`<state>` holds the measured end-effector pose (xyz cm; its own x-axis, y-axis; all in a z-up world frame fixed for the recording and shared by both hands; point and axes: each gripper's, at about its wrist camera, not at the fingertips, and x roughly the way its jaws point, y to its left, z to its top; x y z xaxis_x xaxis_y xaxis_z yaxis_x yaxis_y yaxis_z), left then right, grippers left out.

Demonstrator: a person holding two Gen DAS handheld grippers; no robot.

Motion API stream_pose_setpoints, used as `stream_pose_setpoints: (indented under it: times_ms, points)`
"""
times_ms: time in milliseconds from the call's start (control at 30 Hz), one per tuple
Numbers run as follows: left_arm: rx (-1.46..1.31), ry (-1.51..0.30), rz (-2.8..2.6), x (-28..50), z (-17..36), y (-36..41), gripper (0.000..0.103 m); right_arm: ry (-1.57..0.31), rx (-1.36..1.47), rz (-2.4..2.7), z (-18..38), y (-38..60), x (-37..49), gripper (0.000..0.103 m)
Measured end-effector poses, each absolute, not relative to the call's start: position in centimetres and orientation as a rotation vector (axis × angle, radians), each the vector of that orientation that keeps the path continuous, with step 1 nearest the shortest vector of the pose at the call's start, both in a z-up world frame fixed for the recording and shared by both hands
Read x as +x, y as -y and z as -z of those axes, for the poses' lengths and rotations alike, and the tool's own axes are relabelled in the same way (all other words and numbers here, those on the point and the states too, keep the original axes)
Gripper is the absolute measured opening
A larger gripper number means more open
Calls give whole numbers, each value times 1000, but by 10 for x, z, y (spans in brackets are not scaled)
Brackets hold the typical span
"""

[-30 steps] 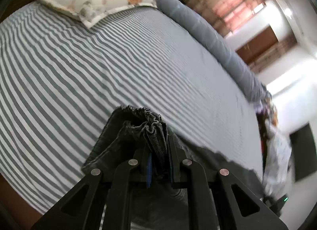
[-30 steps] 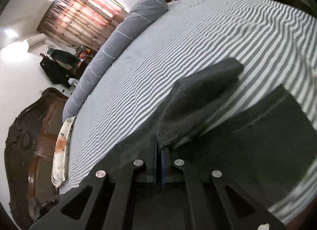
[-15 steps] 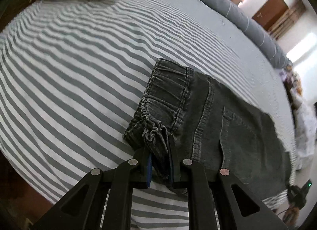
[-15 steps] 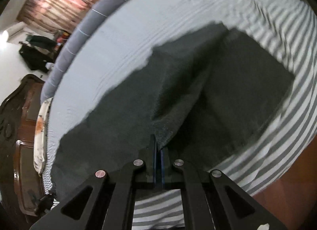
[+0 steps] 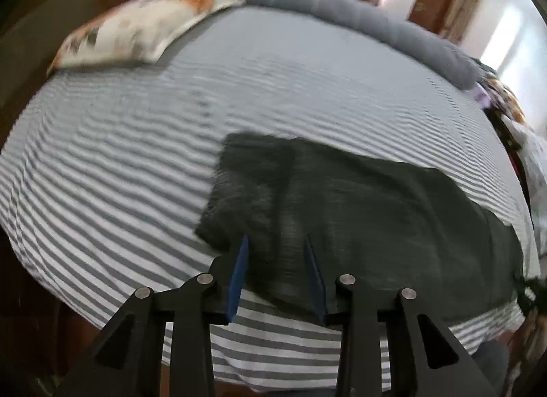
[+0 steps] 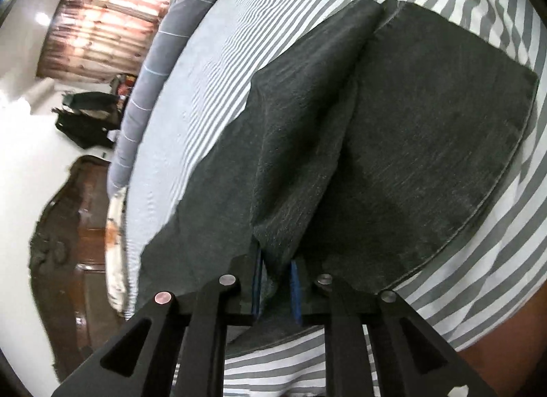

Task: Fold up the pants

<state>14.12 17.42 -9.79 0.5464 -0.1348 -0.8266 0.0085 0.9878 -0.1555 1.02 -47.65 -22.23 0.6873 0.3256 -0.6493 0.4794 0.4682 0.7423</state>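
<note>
Pants (image 5: 359,219) near bed (image 5: 136,192) edge.

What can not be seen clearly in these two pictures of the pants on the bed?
- Left wrist view: the pants are motion-blurred, so seams, pocket and waistband detail are lost.
- Left wrist view: behind the left gripper, the pants' near edge is hidden.
- Right wrist view: whether the right gripper still pinches the fold between its pads is unclear.
- Right wrist view: the pants' waist end is cut off behind the gripper.
</note>
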Motion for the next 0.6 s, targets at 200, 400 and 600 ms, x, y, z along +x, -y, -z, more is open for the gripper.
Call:
stream_pose_setpoints:
  times_ms: [200,400,600]
  points:
    - [75,-863,299,105,71,-65,55,-862,1113,72,213,480,20,10]
    - [231,-830,599,77,81,68,56,-883,1148,47,201,482,32,9]
    - [357,-805,775,56,103,175,57,-901,1158,33,193,487,42,8]
